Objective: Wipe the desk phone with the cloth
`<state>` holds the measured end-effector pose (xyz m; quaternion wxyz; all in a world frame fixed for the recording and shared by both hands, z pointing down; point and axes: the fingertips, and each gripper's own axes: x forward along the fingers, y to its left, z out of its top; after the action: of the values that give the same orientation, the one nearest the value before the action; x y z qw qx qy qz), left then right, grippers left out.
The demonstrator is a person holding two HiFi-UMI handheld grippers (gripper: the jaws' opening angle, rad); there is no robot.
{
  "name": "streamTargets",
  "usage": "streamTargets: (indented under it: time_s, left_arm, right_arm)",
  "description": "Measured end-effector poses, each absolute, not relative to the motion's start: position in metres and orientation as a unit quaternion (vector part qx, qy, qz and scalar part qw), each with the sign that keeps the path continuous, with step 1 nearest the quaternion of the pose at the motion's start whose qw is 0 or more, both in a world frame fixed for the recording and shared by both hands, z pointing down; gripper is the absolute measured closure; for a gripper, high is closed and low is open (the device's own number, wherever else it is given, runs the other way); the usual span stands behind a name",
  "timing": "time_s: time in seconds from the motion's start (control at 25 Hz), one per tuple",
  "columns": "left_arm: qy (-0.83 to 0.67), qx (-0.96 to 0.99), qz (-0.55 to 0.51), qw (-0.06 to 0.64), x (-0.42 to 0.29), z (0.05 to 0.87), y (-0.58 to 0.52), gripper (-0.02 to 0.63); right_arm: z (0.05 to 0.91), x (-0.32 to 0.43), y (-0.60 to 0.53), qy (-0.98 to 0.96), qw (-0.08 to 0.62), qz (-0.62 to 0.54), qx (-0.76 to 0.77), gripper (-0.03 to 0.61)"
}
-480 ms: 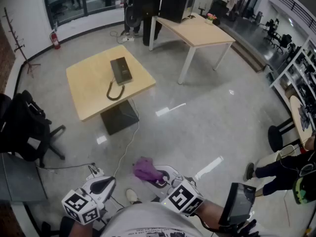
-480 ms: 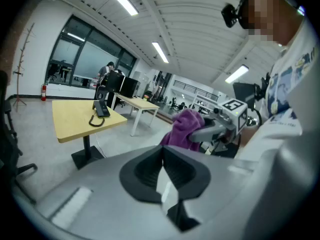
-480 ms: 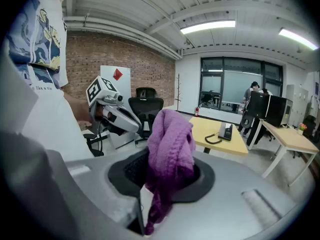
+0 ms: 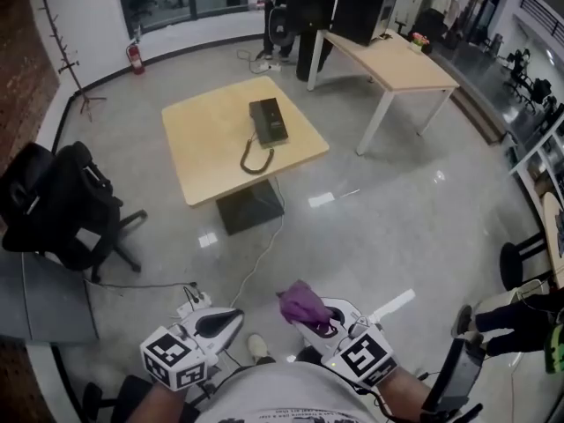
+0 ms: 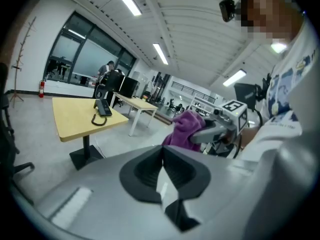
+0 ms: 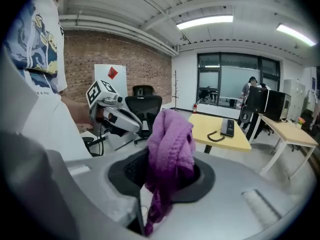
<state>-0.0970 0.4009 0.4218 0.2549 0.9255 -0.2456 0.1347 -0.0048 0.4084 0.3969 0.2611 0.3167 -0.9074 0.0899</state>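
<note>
A black desk phone (image 4: 269, 120) lies on a square yellow table (image 4: 211, 161) across the room, its coiled cord (image 4: 256, 159) trailing toward me. The phone (image 6: 228, 128) shows small in the right gripper view and also in the left gripper view, phone (image 5: 102, 107). A purple cloth (image 4: 302, 304) is bunched in my right gripper (image 4: 319, 320), whose jaws are shut on it; the cloth (image 6: 170, 154) hangs down between them. My left gripper (image 4: 225, 322) is shut with nothing in it, beside the right one and low near my body. Both are far from the table.
A black office chair (image 4: 66, 205) with a bag stands at the left. A cable (image 4: 256, 267) runs over the grey floor from the table's base (image 4: 249, 206). A second, longer table (image 4: 401, 67) stands at the back right. A coat stand (image 4: 63, 58) and fire extinguisher (image 4: 135, 58) are by the far wall.
The view has shifted: the yellow table and phone now sit further right and lower in the picture. Both grippers keep their pose, the cloth still in the right one.
</note>
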Motion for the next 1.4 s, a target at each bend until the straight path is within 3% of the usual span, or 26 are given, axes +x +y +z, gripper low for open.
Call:
streamTargets:
  time_s: [0.48,1.12,1.4]
  left_arm:
    - [-0.261,0.925,0.156,0.229,-0.085,0.435,0.341,0.589]
    - [-0.326,0.898,0.141,0.260,-0.033,0.432,0.176,0.524]
    - [-0.313,0.895,0.124,0.293,-0.026,0.443,0.129,0.495]
  right_arm:
    - [0.411,0.031,0.358,-0.903,0.253,0.104,0.332,0.472]
    - [0.408,0.097,0.188,-0.929,0.225,0.075,0.285,0.472]
    - [0.420,0.093,0.141,-0.927,0.225,0.091,0.285,0.472]
